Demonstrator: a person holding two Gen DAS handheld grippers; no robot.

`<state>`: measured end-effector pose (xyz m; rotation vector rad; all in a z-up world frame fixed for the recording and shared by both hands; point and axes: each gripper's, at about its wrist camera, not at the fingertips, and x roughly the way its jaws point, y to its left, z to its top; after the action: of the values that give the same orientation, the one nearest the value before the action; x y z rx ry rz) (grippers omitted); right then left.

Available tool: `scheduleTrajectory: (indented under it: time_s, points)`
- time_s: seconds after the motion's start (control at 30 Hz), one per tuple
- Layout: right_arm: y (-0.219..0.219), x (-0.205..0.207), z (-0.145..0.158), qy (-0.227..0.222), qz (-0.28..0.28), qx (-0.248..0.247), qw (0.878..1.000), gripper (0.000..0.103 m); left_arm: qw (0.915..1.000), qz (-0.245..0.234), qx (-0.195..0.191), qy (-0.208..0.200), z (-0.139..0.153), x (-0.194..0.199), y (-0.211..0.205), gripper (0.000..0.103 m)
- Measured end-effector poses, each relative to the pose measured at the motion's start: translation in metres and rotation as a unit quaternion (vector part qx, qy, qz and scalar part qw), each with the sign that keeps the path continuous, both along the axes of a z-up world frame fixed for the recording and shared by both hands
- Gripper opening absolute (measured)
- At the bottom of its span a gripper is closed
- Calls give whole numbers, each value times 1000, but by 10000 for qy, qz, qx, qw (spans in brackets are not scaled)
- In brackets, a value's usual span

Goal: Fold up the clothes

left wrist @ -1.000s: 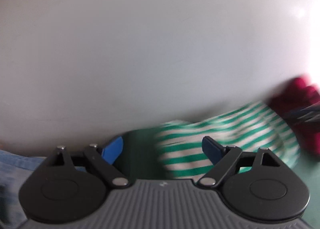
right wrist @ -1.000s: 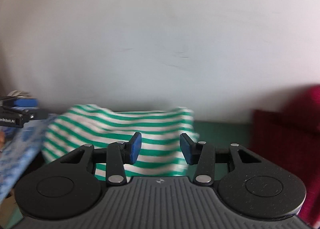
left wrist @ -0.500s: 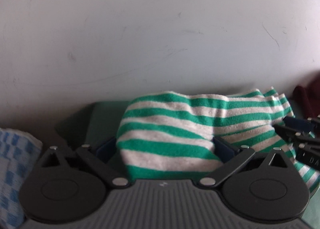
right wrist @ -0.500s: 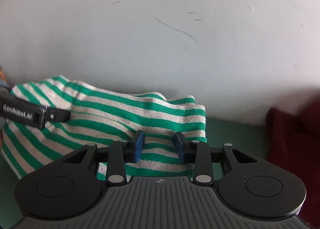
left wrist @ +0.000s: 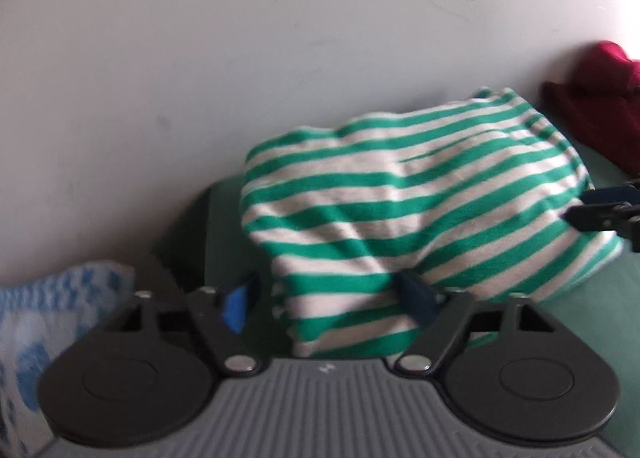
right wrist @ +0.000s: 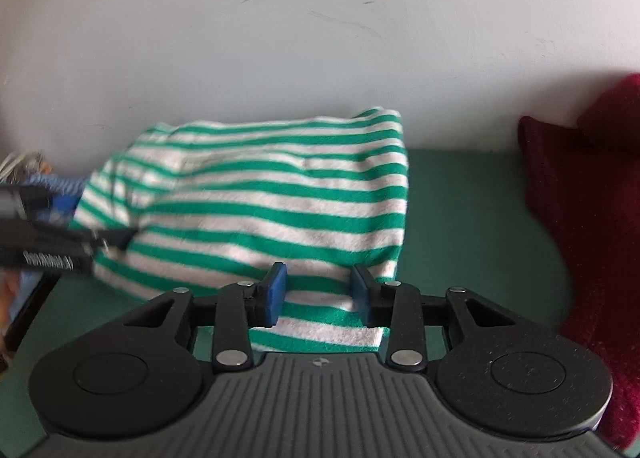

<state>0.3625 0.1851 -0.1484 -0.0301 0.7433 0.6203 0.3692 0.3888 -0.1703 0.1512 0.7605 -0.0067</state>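
Striped shirt between both grippers, on green table.
Left gripper wide, closing around cloth; right gripper half-open, cloth between, grip unclear.

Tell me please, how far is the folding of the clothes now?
Done: the striped shirt already lies folded over in layers. In hand: the left tongs are closing around its near edge; the right tongs straddle it, grip unclear. Left: neatening this bundle, then probably the crumpled dark red garment beside it.

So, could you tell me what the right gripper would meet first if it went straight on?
Most likely the folded green-and-white striped cloth, whose near edge already lies between the right gripper.
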Motion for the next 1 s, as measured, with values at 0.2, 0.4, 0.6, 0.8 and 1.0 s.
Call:
scheduleTrajectory:
  time_s: [0.2, 0.4, 0.6, 0.8, 1.0]
  points:
    - [-15, -37, 4, 212, 6, 164, 9996, 39, 9998, 132, 110, -36, 21, -25, -8, 87]
    - [-18, -58, 14, 303, -309, 271, 9987, 38, 9972, 629, 231, 327, 33, -70, -23, 79]
    - [-52, -132, 37, 405, -677, 257, 9966, 62, 9933, 1141, -154, 63, 55, -133, -41, 102]
    - [-67, -218, 26, 482, -1007, -368, 9931, 71, 9921, 1254, 18, 67, 64, -198, -69, 103]
    - [-79, -278, 25, 416, -880, -465, 9942, 81, 9919, 1225, -188, 273, 66, -249, -88, 103]
